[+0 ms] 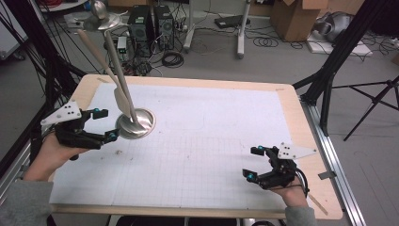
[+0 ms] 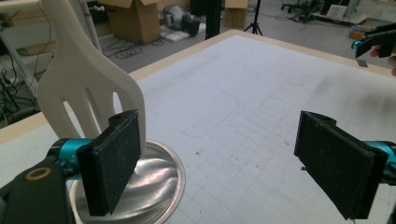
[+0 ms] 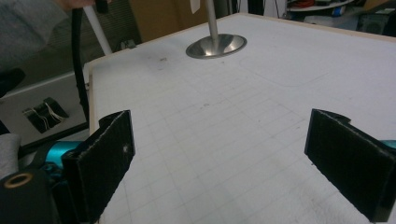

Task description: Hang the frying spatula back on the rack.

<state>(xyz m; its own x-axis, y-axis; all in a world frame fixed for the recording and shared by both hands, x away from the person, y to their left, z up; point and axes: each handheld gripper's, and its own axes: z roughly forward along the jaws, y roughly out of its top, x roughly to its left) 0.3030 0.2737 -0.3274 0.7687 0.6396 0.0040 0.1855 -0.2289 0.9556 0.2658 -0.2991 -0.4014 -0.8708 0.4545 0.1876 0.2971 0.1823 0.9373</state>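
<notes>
The steel stand [image 1: 136, 125] rests on the surface [image 1: 211, 141] at about ten o'clock, with a white slotted spatula [image 1: 121, 99] hanging over its base. The left tongs [image 1: 106, 125] gape wide just beside that base, gripping nothing. The right tongs [image 1: 251, 162] stand wide and empty near four o'clock.

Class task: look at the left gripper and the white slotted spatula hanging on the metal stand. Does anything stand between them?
Nothing visible does. The left gripper, jaws open, sits right beside the spatula, which hangs above the stand's round base.
</notes>
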